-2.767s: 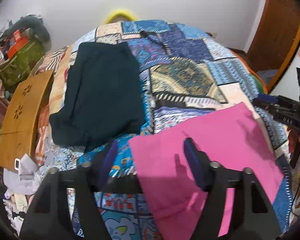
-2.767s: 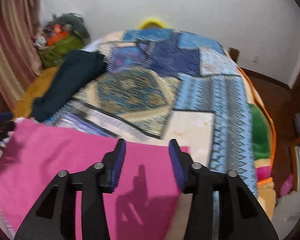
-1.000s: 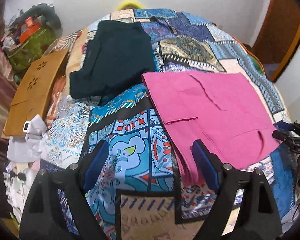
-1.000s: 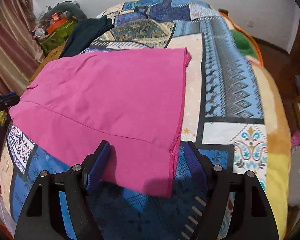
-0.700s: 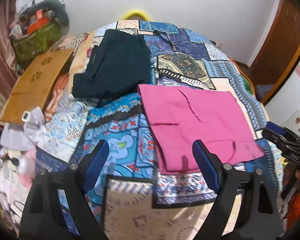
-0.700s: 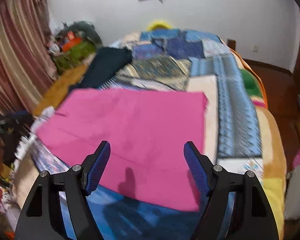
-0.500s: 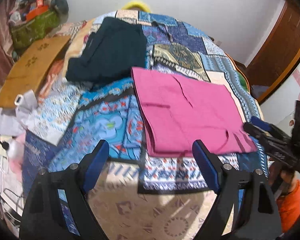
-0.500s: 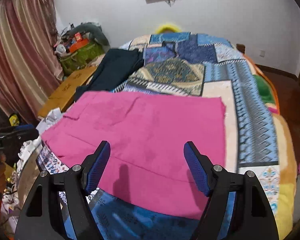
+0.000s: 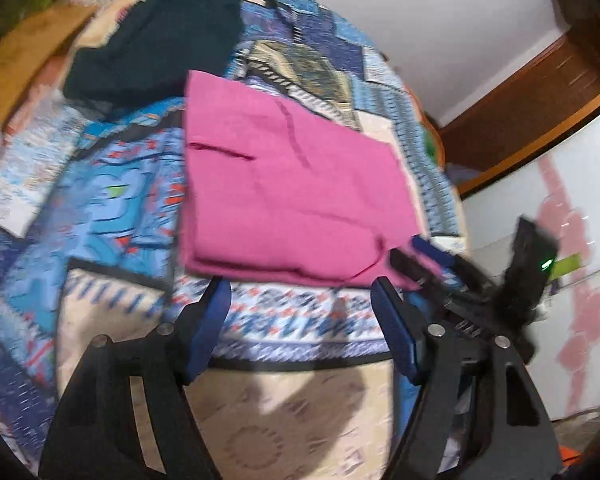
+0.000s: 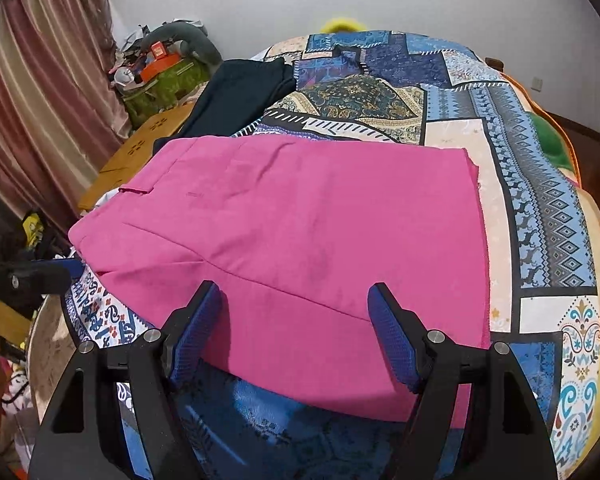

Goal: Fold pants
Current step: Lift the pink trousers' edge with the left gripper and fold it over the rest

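While the folded pink fabric pants (image 10: 300, 232) are lying flat on the patchwork blue-patterned bedspread (image 10: 540, 208), toward its near edge, neither gripper is touching them. Waistband end w/ a pocket flap is pointing toward the curtain side in the right wrist view; hem edge is running along the opposite side.

The right gripper (image 10: 296, 320) is hanging just above the pants' near edge, jaws standing wide apart, pink cloth showing behind the gap but nothing pinched btwn the blue pads. The left gripper (image 9: 300, 316) is hovering over bare bedspread just short of the pants' (image 9: 284, 196) near corner; its jaws are closing, nothing btwn them, pads not pressing on anything. Left wrist view is blurred.

Beyond the pink pants, a dark folded garment (image 10: 236, 92) is lying on the far left part of the bed, near but apart. A wooden lap table w/ flower cut-outs (image 10: 140, 152) is sitting beside the bed, striped pinkish curtains (image 10: 40, 100) hanging behind it.
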Demonstrator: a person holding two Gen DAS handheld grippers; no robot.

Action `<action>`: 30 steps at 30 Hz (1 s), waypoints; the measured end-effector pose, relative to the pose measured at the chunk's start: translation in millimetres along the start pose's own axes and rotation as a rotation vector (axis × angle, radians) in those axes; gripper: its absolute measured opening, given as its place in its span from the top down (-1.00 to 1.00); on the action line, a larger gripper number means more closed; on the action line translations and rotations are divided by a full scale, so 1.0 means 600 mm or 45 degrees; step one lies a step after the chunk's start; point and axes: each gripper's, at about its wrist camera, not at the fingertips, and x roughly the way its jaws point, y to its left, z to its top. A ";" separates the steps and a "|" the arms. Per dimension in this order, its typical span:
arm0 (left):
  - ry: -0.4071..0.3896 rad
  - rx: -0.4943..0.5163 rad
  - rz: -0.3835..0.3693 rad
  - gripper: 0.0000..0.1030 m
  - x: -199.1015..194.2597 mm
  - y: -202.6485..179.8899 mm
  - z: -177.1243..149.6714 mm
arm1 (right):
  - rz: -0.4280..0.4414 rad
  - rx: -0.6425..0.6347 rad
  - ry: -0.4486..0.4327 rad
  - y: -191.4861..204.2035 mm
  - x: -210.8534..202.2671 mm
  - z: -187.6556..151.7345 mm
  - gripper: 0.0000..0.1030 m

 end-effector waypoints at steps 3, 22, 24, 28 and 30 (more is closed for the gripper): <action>0.002 -0.013 -0.071 -0.35 0.013 0.004 0.020 | 0.011 0.016 0.009 -0.001 0.003 -0.001 -0.43; -0.315 0.185 0.456 0.63 -0.058 0.008 0.058 | -0.013 0.067 0.002 -0.012 -0.015 -0.011 -0.44; -0.375 0.226 0.543 0.64 -0.079 0.005 0.057 | -0.028 0.057 0.003 -0.013 -0.017 -0.015 -0.44; -0.482 0.340 0.703 0.65 -0.110 -0.010 0.054 | -0.028 0.055 0.004 -0.015 -0.019 -0.022 -0.44; -0.521 0.407 0.756 0.65 -0.113 -0.027 0.052 | -0.034 0.054 0.006 -0.015 -0.019 -0.023 -0.44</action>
